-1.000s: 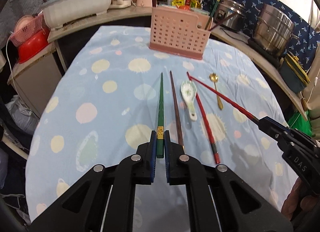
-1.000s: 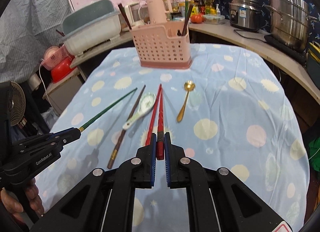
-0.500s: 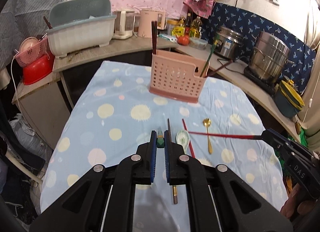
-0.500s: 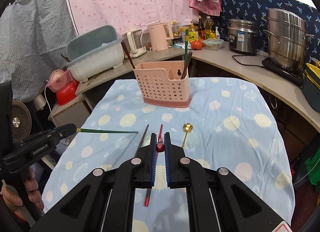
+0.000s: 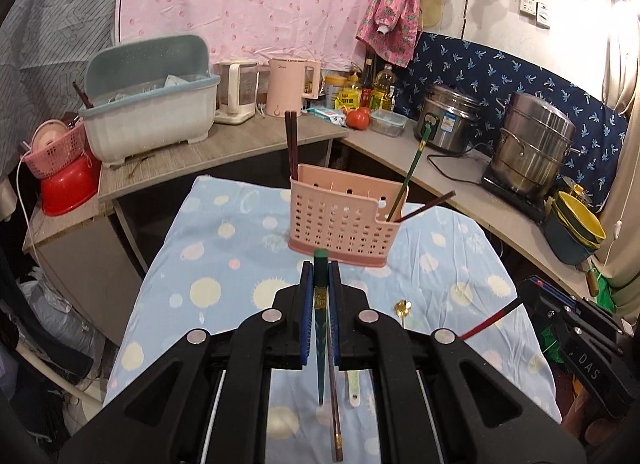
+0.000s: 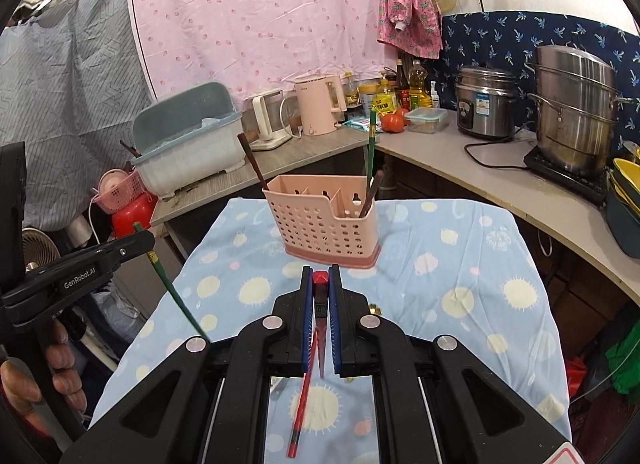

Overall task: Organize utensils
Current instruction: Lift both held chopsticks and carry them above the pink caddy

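Partly done. The pink caddy (image 5: 344,220) on the worktop (image 5: 224,248) already holds three chopsticks. Left tongs (image 5: 320,296) clamp a green chopstick (image 5: 320,264); right tongs (image 6: 320,304) clamp a red one (image 6: 320,278). Brown chopstick (image 5: 335,404), red chopstick (image 6: 301,404), gold spoon (image 5: 402,310) and apparently a ceramic spoon remain lying.

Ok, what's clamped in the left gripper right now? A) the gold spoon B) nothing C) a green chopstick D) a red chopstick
C: the left gripper is shut on the green chopstick, while the right gripper holds the red chopstick.
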Tool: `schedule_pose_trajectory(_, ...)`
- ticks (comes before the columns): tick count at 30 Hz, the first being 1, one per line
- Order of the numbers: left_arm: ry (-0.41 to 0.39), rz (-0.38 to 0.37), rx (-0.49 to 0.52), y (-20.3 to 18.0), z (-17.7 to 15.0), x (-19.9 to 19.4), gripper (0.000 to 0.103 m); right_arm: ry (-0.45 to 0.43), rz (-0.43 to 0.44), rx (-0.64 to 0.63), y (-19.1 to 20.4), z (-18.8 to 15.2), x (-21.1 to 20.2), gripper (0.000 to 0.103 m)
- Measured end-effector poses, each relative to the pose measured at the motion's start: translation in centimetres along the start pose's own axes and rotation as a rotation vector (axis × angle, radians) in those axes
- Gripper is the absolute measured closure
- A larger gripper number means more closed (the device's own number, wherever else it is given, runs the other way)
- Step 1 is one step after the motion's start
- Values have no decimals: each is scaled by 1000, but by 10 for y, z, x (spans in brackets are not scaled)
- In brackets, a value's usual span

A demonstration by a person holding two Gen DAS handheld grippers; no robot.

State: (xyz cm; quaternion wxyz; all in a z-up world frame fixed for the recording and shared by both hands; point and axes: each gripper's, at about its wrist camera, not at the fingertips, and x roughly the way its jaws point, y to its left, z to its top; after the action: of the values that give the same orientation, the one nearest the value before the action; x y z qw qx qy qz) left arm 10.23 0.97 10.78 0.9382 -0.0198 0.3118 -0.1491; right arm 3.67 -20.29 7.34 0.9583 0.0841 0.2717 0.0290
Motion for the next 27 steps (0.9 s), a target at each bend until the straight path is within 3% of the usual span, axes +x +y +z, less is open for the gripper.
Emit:
schedule_pose_trajectory(8,-36,-3,23,-12,43,11,96,-32,25,17,-6,38,9,96)
schedule_pose_trajectory(20,-171,-7,32,-24,146,21,96,-147,24,8,-7,135,30,96)
schedule_pose_trajectory(27,-221,13,32,-24,190,35,96,-192,5,-2,-7,182,52,96)
